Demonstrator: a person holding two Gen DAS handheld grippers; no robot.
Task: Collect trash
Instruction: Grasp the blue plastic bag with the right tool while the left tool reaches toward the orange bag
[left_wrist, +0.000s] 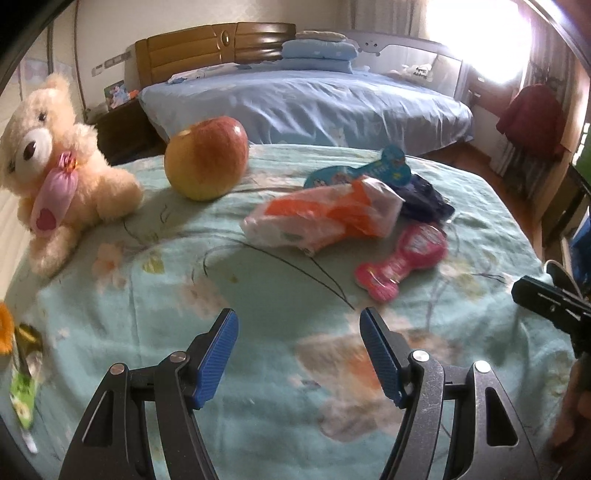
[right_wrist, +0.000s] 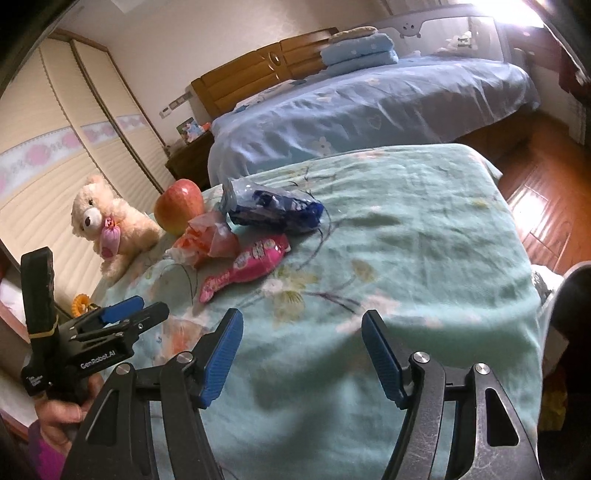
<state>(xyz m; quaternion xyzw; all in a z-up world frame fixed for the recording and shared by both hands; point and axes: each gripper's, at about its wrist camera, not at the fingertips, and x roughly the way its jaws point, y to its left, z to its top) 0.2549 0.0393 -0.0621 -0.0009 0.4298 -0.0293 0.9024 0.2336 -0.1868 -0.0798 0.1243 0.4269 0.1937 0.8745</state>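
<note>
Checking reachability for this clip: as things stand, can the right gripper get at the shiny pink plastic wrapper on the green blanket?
Probably yes. The right gripper is open and empty, and only bare green blanket lies between it and the pink plastic wrapper.

Black hand-held gripper (left_wrist: 297, 343), blue ribbed pads (left_wrist: 216, 360), silver screws

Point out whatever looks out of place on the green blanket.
Three snack wrappers lie loose mid-blanket: an orange-and-white wrapper, a pink wrapper and a dark blue wrapper. They are crumpled litter on bedding. An apple beside the teddy bear also seems odd on a bed.
</note>
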